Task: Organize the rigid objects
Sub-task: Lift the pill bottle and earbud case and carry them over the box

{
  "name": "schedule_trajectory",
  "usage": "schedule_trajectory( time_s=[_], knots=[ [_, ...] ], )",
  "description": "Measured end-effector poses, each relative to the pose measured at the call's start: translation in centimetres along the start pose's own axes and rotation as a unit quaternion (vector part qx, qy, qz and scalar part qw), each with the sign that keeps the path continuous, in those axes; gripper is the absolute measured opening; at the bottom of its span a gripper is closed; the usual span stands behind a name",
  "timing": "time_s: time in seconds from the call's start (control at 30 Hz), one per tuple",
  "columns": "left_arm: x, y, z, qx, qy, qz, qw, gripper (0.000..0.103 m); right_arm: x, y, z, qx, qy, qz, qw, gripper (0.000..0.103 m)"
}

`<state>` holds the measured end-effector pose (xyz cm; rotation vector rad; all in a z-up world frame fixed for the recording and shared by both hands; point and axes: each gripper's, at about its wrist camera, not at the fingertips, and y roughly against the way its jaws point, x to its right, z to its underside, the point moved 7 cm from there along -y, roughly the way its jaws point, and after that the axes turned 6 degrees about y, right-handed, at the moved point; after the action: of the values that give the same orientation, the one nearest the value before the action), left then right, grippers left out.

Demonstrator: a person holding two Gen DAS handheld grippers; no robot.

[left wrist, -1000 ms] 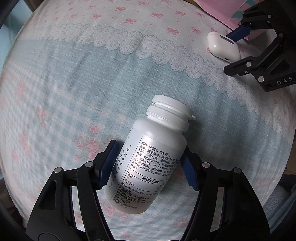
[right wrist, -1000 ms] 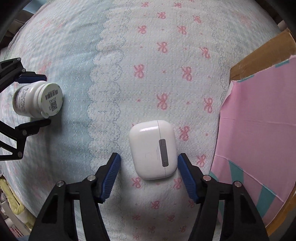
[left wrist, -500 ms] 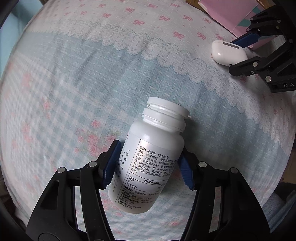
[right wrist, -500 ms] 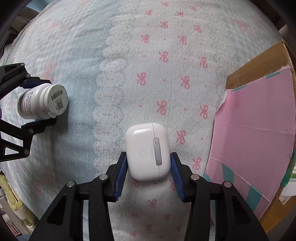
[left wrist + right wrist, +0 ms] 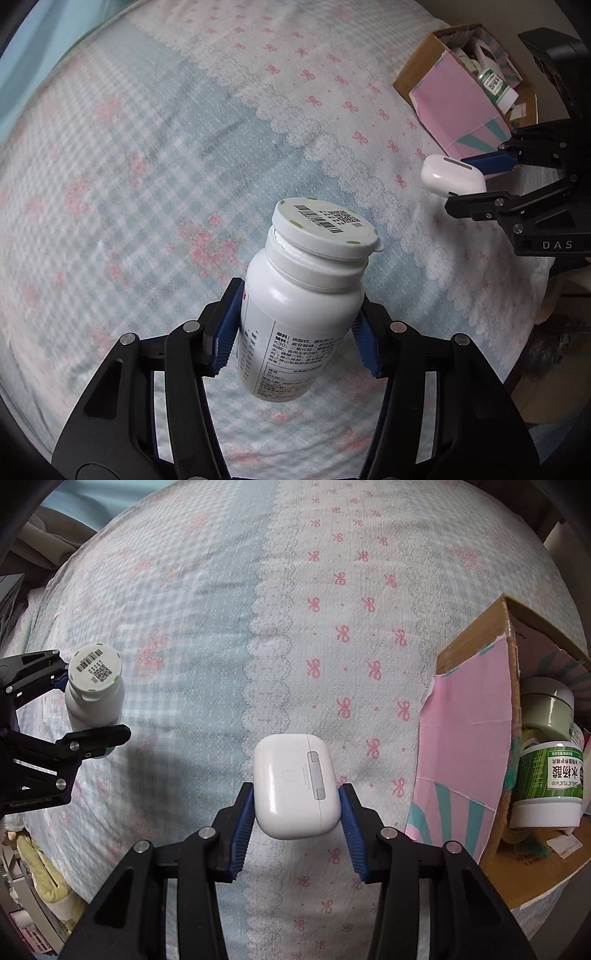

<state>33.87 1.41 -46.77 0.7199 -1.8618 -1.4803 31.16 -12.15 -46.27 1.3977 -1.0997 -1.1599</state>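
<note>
Your right gripper is clamped on the earbud case, lifted off the bedspread. The cardboard box lies to its right, nearer this hand. Far left, your left gripper pinches the pill bottle, cap pointing away.

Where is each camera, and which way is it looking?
Left wrist view: sits on the left gripper, looking down at the bed; its fingers clamp a white pill bottle.
Right wrist view: sits on the right gripper, looking down; its fingers clamp a white earbud case.
Both views show the bed, bottle, case, the cardboard box and the other gripper.
</note>
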Motion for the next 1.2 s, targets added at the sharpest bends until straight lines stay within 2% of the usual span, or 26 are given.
schedule_trajectory(
  time_s=[0.2, 0.43, 0.7, 0.97, 1.2],
  knots=[
    [1.3, 4.7, -0.3, 0.029, 0.024, 0.017, 0.9991, 0.051, -0.2, 4.2, 1.8, 0.037, -0.012, -0.009, 0.999, 0.041],
    [6.5, 10.3, -3.1, 0.073, 0.025, 0.029, 0.9966, 0.051, 0.3, 9.6, 1.7, 0.099, -0.055, -0.031, 0.993, 0.041],
    [13.0, 15.7, -7.0, 0.118, 0.025, 0.032, 0.9922, 0.051, 4.8, 16.7, 3.6, 0.146, -0.072, -0.034, 0.986, 0.041],
    [20.0, 16.8, -10.9, 0.150, 0.073, 0.030, 0.9855, 0.050, 12.7, 22.0, 5.6, 0.163, -0.034, -0.030, 0.986, 0.041],
    [25.3, 13.5, -15.4, 0.148, 0.112, 0.048, 0.9815, 0.050, 20.5, 21.7, 7.6, 0.141, -0.014, -0.018, 0.990, 0.041]
  ],
)
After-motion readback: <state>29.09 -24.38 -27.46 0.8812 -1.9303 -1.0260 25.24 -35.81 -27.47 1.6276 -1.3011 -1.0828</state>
